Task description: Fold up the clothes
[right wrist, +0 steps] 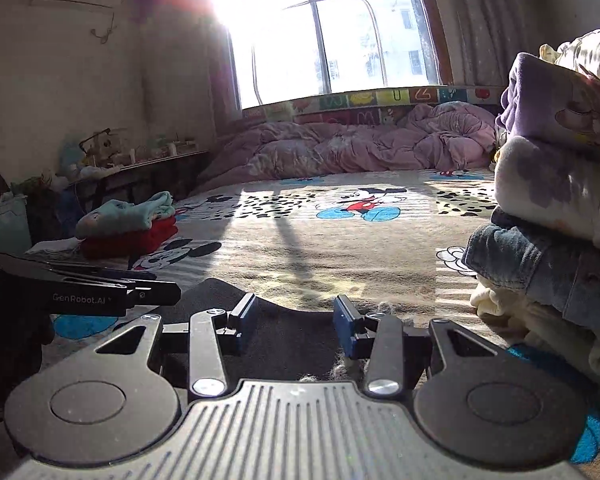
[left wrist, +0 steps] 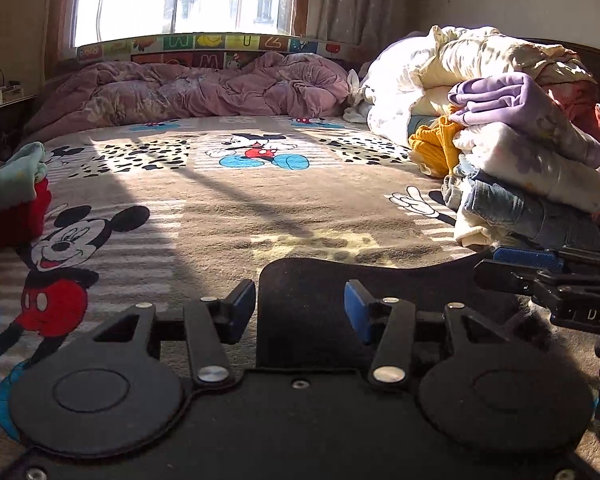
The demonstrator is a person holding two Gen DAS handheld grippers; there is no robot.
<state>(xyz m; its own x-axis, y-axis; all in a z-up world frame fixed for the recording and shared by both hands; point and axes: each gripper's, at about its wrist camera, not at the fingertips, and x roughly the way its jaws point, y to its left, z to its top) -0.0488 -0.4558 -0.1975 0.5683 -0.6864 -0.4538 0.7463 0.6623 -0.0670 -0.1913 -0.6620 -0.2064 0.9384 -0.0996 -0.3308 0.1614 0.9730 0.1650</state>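
**Both claws over a dark garment, between the folded stack and the unsorted heap**

At the far left of the bed, the folded stack [right wrist: 130, 224] sits done: a mint-green piece on top of a red one, near the bed's edge. The cartoon-print blanket [left wrist: 228, 216] between it and the claws lies bare and sunlit.

Next comes the left claw [left wrist: 300, 314], its blue pads parted and pressing on nothing. A dark garment [left wrist: 300, 280] lies flat on the blanket right under and ahead of it, its far edge curving across the view. The right claw [right wrist: 294, 322] hovers just beside it over the same dark cloth, jaws likewise apart and released; grey fluff clings near its right pad, but no fabric is pinched.

To the right stands the unsorted heap [left wrist: 532, 168]: purple, white floral, mustard and denim pieces piled up, touching or nearly touching the dark garment's right side.

The step in hand looks like setting up a fold on the dark piece. To do it well, each claw should bite one near corner, taking a single layer only, then lift both evenly and carry the edge away toward the window so the crease runs straight. Keep the right claw clear of the heap, since the denim could snag and drag along.
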